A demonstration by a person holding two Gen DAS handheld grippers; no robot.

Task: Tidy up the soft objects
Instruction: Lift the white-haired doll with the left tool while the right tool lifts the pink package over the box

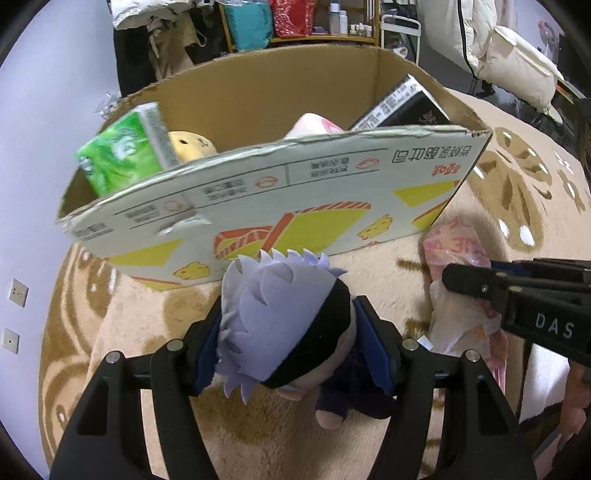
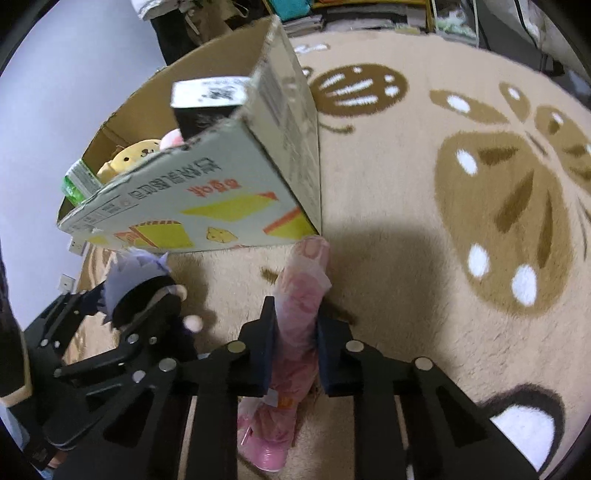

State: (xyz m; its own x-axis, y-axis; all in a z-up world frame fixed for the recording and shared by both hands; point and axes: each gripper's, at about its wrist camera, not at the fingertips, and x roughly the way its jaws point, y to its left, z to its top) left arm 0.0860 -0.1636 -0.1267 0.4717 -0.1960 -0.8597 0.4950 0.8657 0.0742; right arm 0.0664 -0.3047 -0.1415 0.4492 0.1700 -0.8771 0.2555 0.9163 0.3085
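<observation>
My left gripper (image 1: 291, 332) is shut on a plush doll (image 1: 284, 321) with pale purple spiky hair and a black blindfold, held just in front of the cardboard box (image 1: 332, 206); the doll also shows in the right wrist view (image 2: 144, 291). My right gripper (image 2: 295, 332) is shut on a pink soft toy wrapped in clear plastic (image 2: 301, 306), which lies on the carpet at the box's right corner and also shows in the left wrist view (image 1: 458, 288). The open box (image 2: 229, 206) holds a yellow plush (image 1: 190, 144), a pink plush (image 1: 314, 125), a green tissue pack (image 1: 122, 155) and a black box (image 1: 402, 107).
A beige carpet with brown butterfly patterns (image 2: 480, 206) covers the floor. A wall with sockets (image 1: 18, 291) is at the left. Shelves with bags and bottles (image 1: 295, 22) and a white jacket (image 1: 509, 59) stand behind the box.
</observation>
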